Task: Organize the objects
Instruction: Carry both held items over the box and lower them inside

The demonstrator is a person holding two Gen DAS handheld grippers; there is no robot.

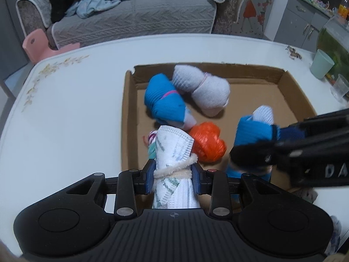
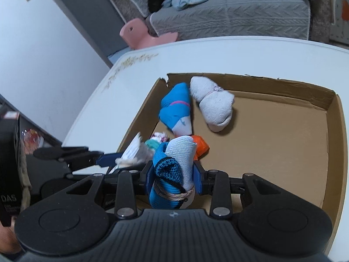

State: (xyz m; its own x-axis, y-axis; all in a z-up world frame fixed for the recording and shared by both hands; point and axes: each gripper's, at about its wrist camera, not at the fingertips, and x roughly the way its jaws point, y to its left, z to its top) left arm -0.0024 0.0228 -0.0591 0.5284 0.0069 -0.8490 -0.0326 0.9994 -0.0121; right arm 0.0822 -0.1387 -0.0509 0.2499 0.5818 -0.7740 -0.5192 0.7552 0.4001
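A shallow cardboard box (image 1: 290,91) (image 2: 305,96) lies on the white table. Inside lie a blue sock roll (image 1: 165,100) (image 2: 176,107), a white sock roll (image 1: 205,89) (image 2: 214,104) and an orange bundle (image 1: 208,145) (image 2: 201,147). My left gripper (image 1: 173,172) is shut on a white patterned sock roll (image 1: 172,150) tied with a band, held over the box's near left edge. My right gripper (image 2: 174,174) is shut on a blue and white sock roll (image 2: 174,166) (image 1: 253,131) over the box's near side. The right gripper (image 1: 305,146) reaches in from the right in the left wrist view.
A grey sofa (image 1: 135,13) with clothes stands beyond the table, a pink stool (image 1: 41,45) beside it. A green cup (image 1: 321,64) and a clear glass (image 1: 340,87) stand at the table's right edge, near a fish tank (image 1: 333,41). The box's right half is bare cardboard.
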